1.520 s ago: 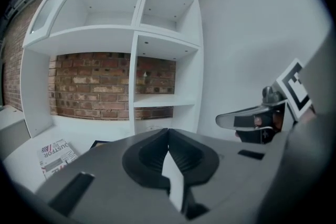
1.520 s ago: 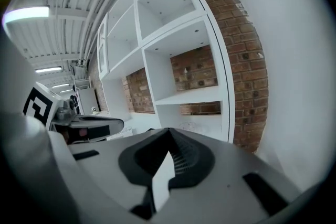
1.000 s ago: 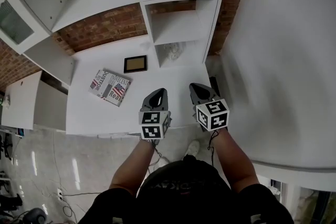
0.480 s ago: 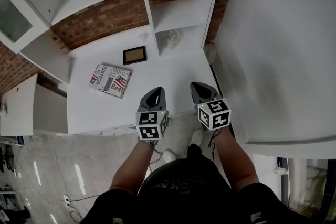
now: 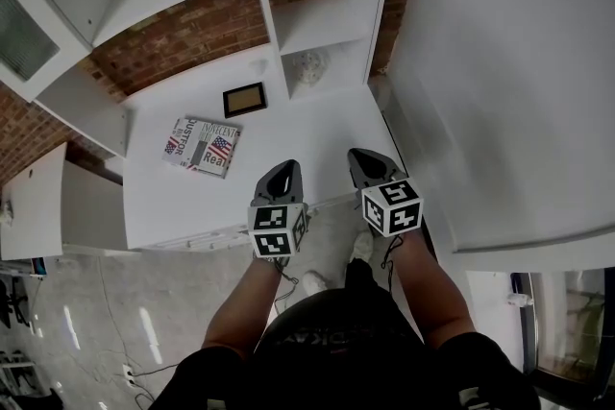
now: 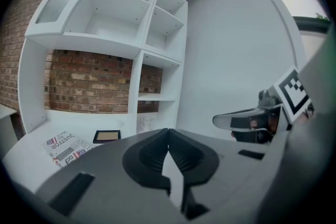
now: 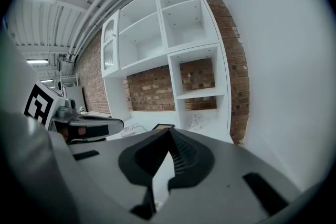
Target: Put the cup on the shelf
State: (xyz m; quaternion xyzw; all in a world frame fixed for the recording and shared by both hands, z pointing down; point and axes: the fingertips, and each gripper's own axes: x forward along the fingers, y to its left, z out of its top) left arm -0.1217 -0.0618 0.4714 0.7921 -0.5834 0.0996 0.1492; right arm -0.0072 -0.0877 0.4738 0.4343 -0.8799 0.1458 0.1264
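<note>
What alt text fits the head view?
A person holds the left claw and right claw, both shut and empty, over the front edge of a white counter bearing a magazine and small frame; a pale cup stands in the shelves behind.

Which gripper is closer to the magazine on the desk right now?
Left. In the head view the left gripper is just right of the magazine; the right gripper is farther right again.
</note>
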